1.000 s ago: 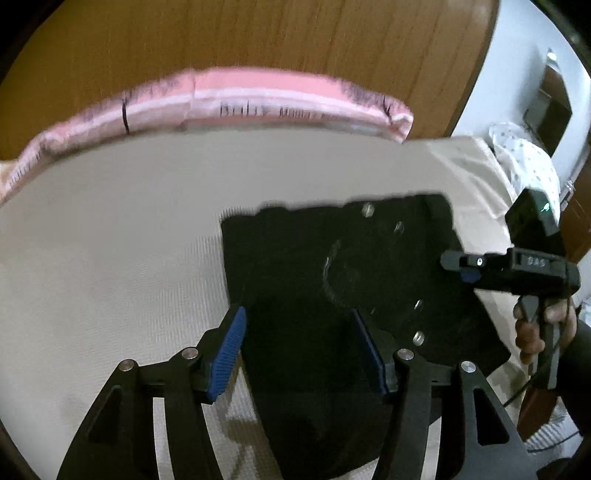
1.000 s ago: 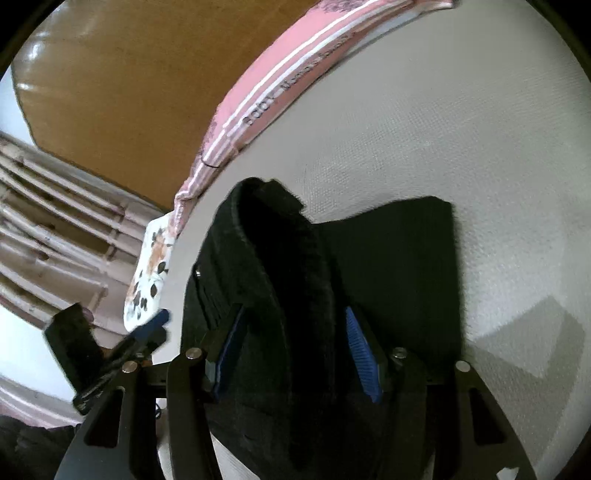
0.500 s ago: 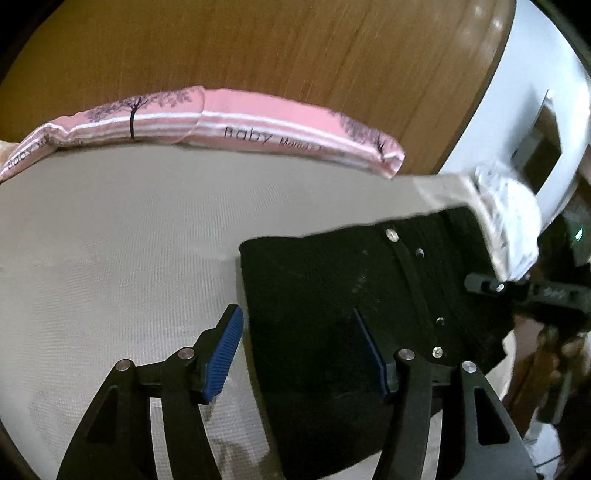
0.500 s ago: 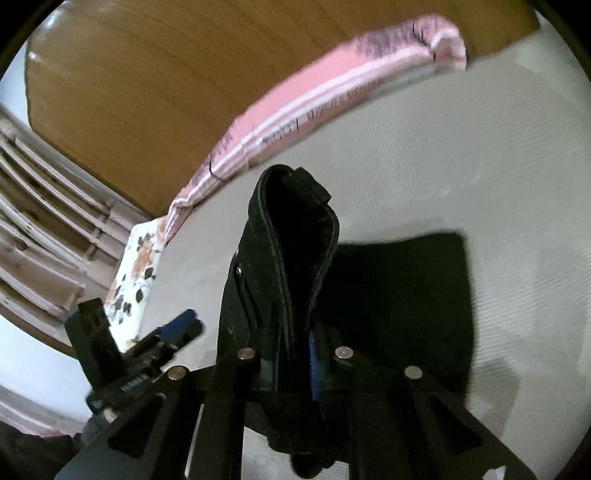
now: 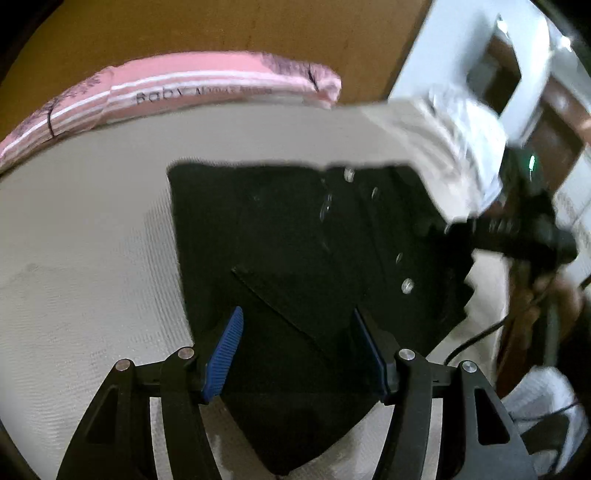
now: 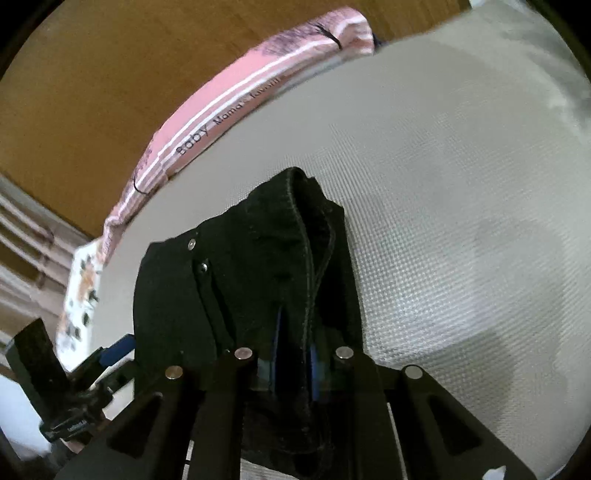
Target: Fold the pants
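The black pants (image 5: 295, 251) lie on a beige woven mattress (image 5: 85, 258), near its right edge and a little away from its far edge. Along the far edge a pink striped cushion (image 5: 177, 85) with the word "Baby" lies against a brown wooden headboard (image 5: 221, 26). At the right is a white wall (image 5: 443, 48). The left gripper (image 5: 299, 354) is above the near part of the pants, with its blue pads wide apart and nothing between them. The right gripper (image 6: 295, 354) has its fingers pressed together on a raised fold of the pants (image 6: 295, 229). A floral cloth (image 6: 79, 291) shows at the left edge of the mattress (image 6: 461, 221).
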Motion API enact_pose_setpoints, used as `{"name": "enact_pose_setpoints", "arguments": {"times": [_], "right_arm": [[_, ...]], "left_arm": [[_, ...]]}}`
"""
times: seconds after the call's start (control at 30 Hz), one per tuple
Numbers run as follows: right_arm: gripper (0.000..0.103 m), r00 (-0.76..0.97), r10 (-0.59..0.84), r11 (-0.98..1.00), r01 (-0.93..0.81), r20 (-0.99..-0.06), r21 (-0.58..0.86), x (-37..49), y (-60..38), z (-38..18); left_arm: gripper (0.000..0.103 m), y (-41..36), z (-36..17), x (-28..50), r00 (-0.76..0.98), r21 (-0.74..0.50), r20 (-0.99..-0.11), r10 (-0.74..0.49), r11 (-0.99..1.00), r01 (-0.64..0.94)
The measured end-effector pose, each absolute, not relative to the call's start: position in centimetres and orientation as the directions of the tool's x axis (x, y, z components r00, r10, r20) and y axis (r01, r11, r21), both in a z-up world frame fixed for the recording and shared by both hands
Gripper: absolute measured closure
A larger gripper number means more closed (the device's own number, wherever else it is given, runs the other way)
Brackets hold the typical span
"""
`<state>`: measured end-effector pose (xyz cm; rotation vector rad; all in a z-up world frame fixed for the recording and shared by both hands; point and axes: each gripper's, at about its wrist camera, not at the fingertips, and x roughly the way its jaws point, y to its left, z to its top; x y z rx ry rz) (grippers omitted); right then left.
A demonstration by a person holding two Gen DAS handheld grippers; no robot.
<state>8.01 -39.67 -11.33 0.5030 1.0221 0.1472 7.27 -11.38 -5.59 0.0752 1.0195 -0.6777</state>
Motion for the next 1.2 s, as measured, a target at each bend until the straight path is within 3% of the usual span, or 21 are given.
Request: {"name": "enact_pose_setpoints", "arguments": {"times": [0.17, 0.37, 0.57, 1.2], "right_arm": [[0.077, 0.517, 0.304, 0.894, 0.135, -0.8, 0.427, 7.9, -39.5, -12.3], [0.055, 0.482, 0.244, 0.92, 0.159, -0.842, 0.358, 5.5, -38.5, -11.4], [0.053, 0.479, 0.265, 0.898, 0.195, -0.837, 0.395, 2.1, -39.0, -11.8], [0.051, 0.454, 0.302, 0.873, 0.221, -0.838, 0.434, 2.7, -39.4, -12.2]], "left_arm": [[0.043, -12.6, -6.6, 7.1, 0.339, -0.181, -0.839, -0.426, 0.805, 0.565], [0.043, -11.7, -5.3, 6.7, 0.278, -0.283, -0.826, -0.49, 0.787, 0.549], [0.043, -12.4, -6.2, 4.5, 0.272, -0.203, -0.853, -0.445, 0.764, 0.613], [0.041, -12.4, -5.2, 3.7, 0.34, -0.11, -0.867, -0.365, 0.805, 0.583]]}}
